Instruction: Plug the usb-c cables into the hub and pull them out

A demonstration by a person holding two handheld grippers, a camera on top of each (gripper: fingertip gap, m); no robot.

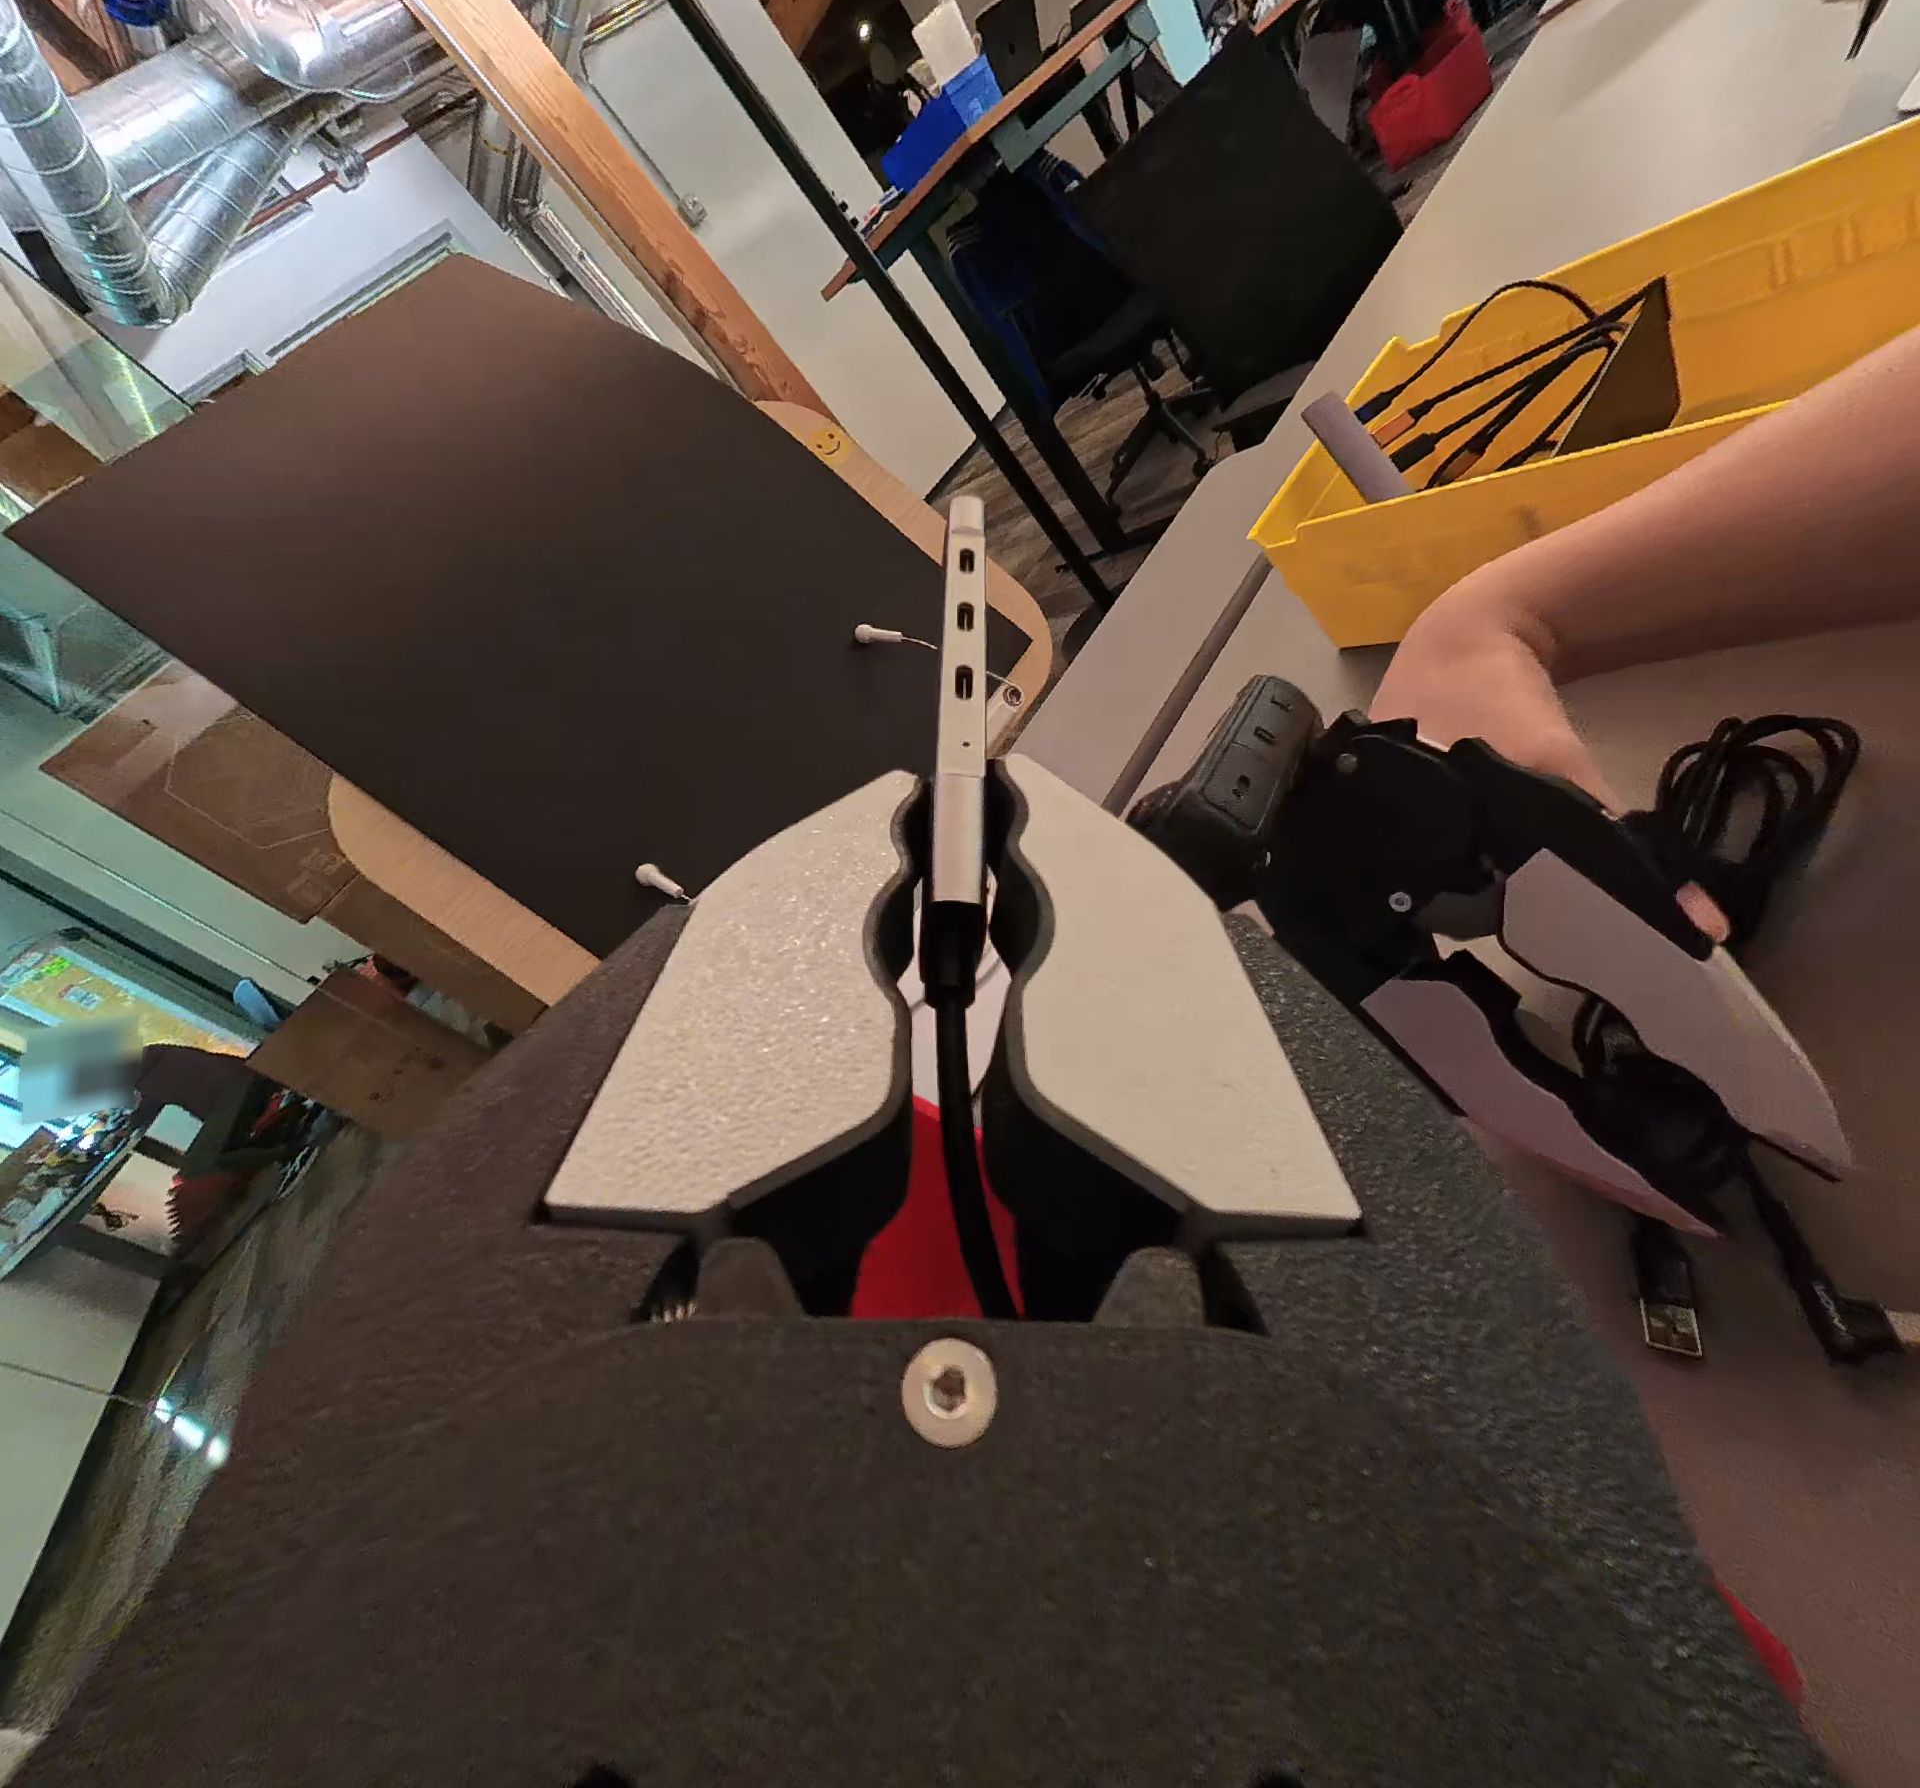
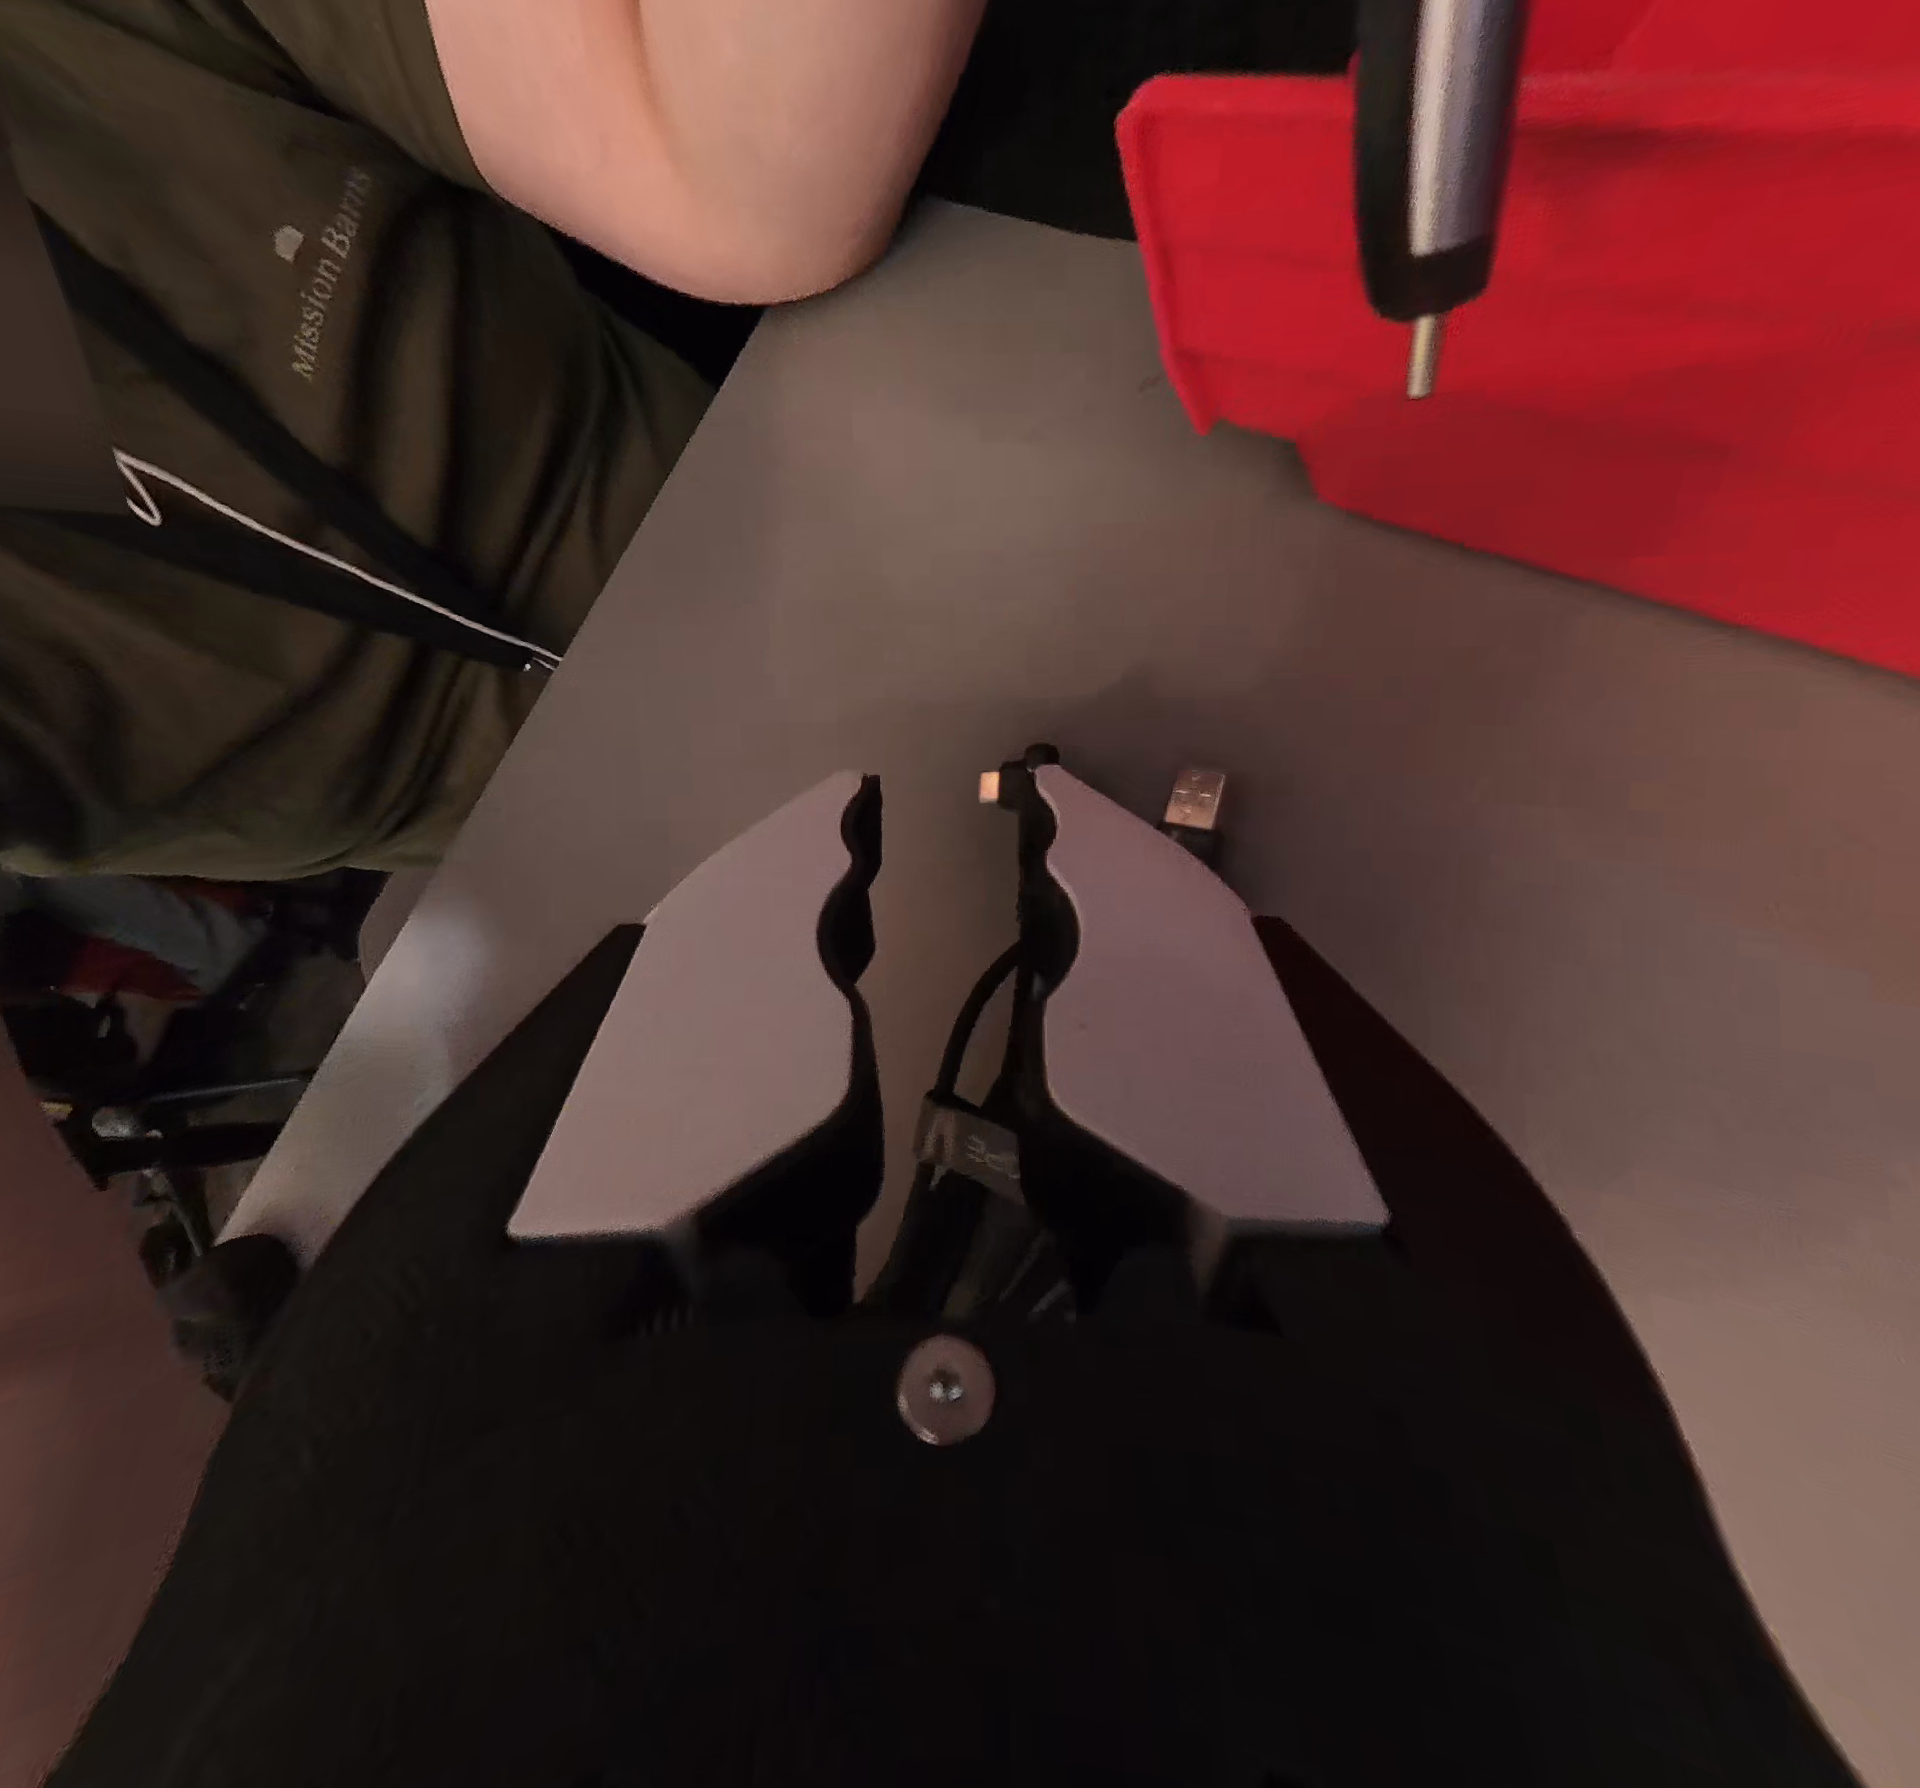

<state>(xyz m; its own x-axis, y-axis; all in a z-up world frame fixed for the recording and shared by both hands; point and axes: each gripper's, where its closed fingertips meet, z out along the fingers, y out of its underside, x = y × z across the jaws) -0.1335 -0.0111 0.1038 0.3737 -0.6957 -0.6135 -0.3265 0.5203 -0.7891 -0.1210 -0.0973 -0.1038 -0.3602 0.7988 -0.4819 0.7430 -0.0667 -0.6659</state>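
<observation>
My left gripper [image 1: 961, 782] is shut on a slim silver USB hub [image 1: 962, 658] and holds it upright, with three empty ports on the edge facing me. The hub's own black cable [image 1: 961, 1094] runs down between the fingers. My right gripper [image 2: 951, 780] is open and low over the grey table [image 2: 935, 543]. A black cable with a small plug tip [image 2: 992, 784] lies along the inside of its right finger. In the left wrist view the right gripper [image 1: 1777, 1198] hovers over a coil of black cables [image 1: 1756, 782], with a hand behind it.
A yellow bin [image 1: 1558, 533] holding more cables stands at the back of the table. A red bin [image 2: 1662, 304] stands beyond the right gripper, and a silver-and-black plug [image 2: 1444, 107] hangs in front of it. USB-A plugs [image 2: 1195, 798] lie on the table. A person's torso and arm are at the left. The grippers' ends are close to 20 cm from one another.
</observation>
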